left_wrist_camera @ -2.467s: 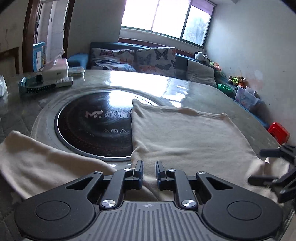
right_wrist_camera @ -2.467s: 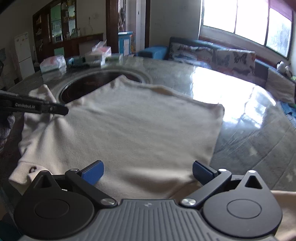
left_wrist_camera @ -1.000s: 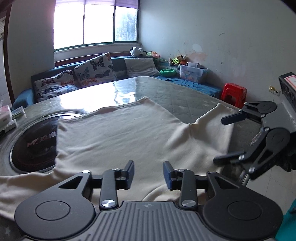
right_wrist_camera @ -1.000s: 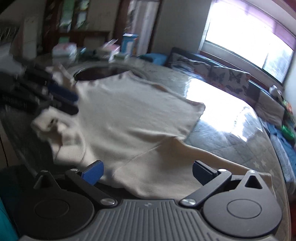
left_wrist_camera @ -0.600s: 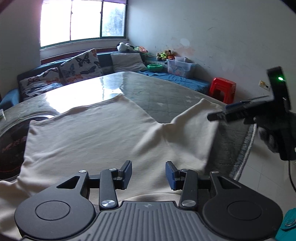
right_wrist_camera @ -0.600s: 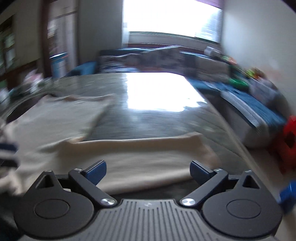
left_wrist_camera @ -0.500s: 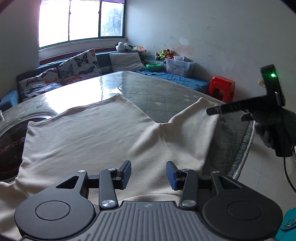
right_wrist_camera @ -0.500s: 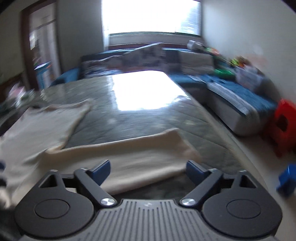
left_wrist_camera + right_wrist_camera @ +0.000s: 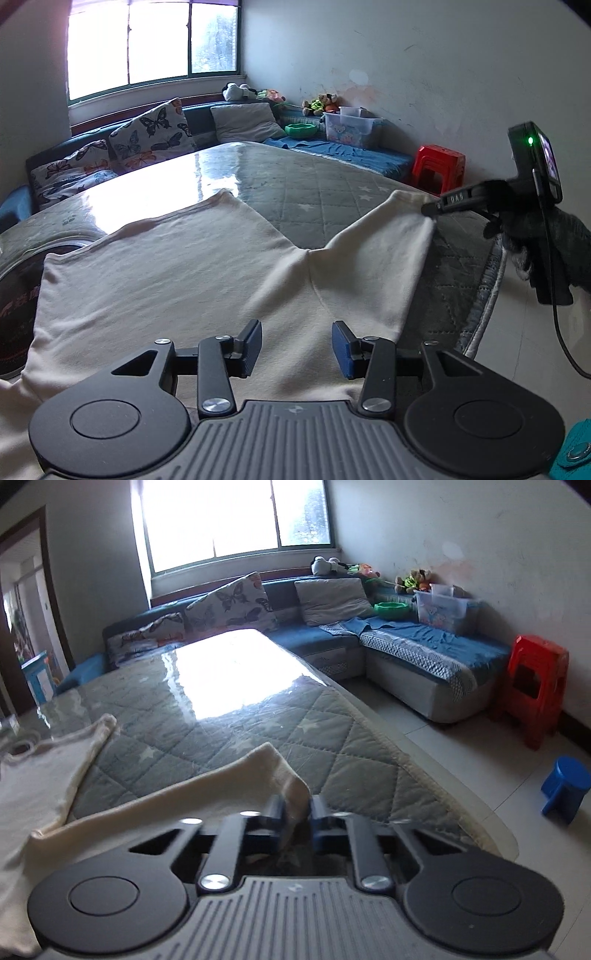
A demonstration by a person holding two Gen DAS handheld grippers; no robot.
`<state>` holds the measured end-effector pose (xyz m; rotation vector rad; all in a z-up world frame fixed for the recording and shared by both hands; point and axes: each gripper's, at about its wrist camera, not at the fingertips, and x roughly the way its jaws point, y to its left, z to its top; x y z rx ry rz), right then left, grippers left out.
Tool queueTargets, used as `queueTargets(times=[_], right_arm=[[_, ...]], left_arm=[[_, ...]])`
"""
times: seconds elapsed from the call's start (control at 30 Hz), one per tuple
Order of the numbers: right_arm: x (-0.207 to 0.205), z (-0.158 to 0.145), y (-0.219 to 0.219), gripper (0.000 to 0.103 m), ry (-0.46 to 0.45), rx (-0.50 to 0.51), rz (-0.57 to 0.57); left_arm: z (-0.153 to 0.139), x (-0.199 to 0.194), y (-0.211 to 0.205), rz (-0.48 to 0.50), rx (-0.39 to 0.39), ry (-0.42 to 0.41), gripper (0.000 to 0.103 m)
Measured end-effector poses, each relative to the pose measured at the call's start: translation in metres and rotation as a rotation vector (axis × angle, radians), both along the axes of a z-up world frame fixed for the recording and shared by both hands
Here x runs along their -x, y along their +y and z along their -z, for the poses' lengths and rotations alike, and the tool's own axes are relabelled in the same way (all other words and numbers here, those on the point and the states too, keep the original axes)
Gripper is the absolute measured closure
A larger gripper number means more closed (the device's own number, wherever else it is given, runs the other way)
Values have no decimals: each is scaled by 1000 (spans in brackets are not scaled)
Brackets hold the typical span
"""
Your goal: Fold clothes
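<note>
The cream garment [image 9: 177, 280] runs off the left and bottom edges of the left wrist view, so its left sleeve and collar end can't be seen; the body of the left tongs [image 9: 295, 343] covers the cloth nearest them. To the left of those tongs a dark round panel [image 9: 14, 306] set in the surface [image 9: 314, 192] is cut by the frame, its lettering only partly readable. In the right wrist view the fingers of the right tongs [image 9: 297, 818] are smeared with motion blur, and the sleeve end [image 9: 291, 786] between them is hazy. Under those tongs the near rim of the surface is hidden.
</note>
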<state>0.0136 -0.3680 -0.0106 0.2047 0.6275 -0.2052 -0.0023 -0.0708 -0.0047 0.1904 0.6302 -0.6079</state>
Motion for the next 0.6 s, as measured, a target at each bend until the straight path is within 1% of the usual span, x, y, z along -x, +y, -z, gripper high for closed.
queueTargets(times=[0.1,0.17,0.3,0.37,0.43,0.6], right_arm=[[2,-10,0,95,-35,28,-1],[2,-18,2,95,-58,42,-6],[-1,-16,3,95,-53,41,-13],[-1,-12,3,95,-40,27,-8],[1,-13,3,95,-46,16,-7],[10,-36,6,95,-97,-2,-41]], left_arm=[[2,1,-6,19,-12,-8,58],[3,4,-9,38,-21,-19,56],[9,6,-16,49,-40,-23,55],[9,6,-16,49,-35,-20,55],[7,5,-15,48,-24,-15,55],[2,-2,-16,37,7,-17,55]])
